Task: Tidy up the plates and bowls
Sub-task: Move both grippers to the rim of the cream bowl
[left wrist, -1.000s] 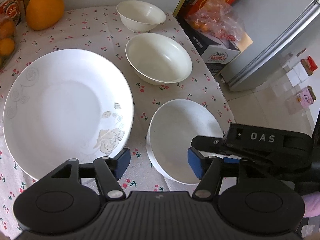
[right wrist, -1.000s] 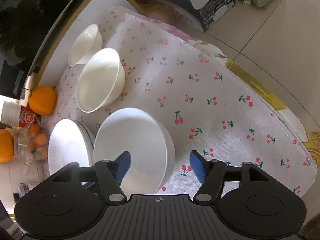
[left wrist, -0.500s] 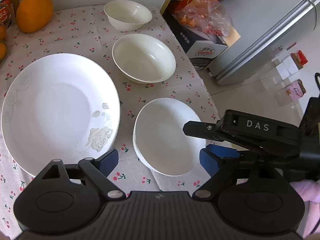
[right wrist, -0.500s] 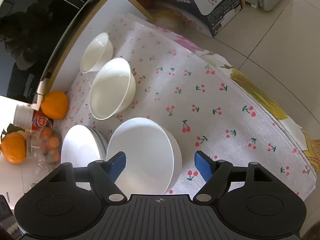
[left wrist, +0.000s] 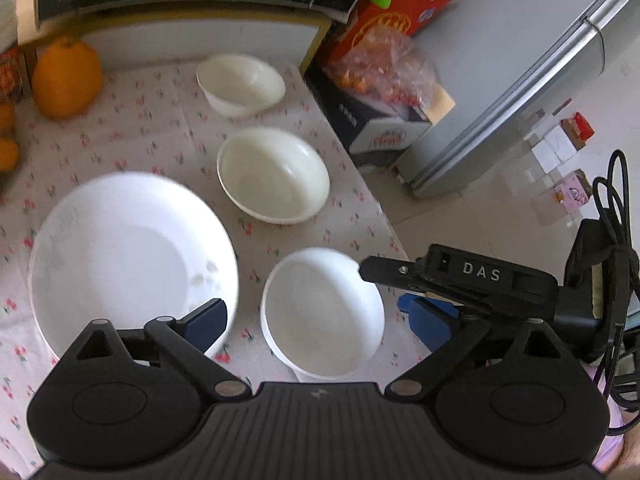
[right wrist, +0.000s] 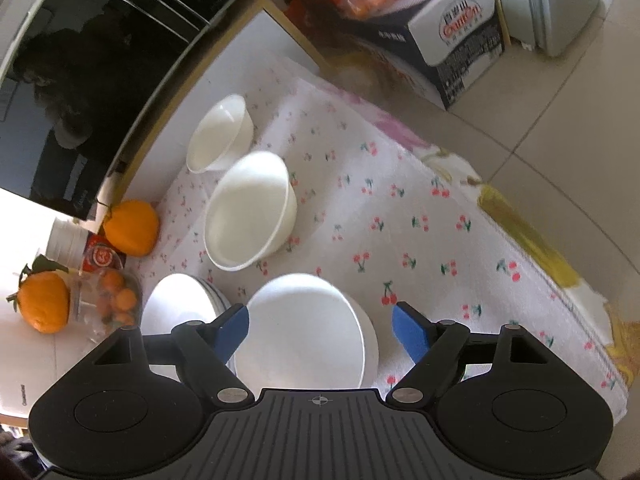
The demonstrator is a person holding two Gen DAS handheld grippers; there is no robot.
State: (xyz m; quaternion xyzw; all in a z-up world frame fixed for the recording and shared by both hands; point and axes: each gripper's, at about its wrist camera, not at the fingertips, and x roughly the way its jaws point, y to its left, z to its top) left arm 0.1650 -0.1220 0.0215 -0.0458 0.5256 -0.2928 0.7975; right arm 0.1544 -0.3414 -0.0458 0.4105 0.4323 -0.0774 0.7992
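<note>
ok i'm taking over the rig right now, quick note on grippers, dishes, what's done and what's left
Left gripper: open, jaws just widened, holding nothing; near bowl lies below it.
Right gripper: open, jaws just widened, empty, straddling the same near bowl without touching it.
Dishes on the cherry cloth: plate stack beside the near bowl, then middle bowl and small far bowl in a row.
Done: plates look stacked.
Left: the three bowls sit apart, probably to be nested.
</note>
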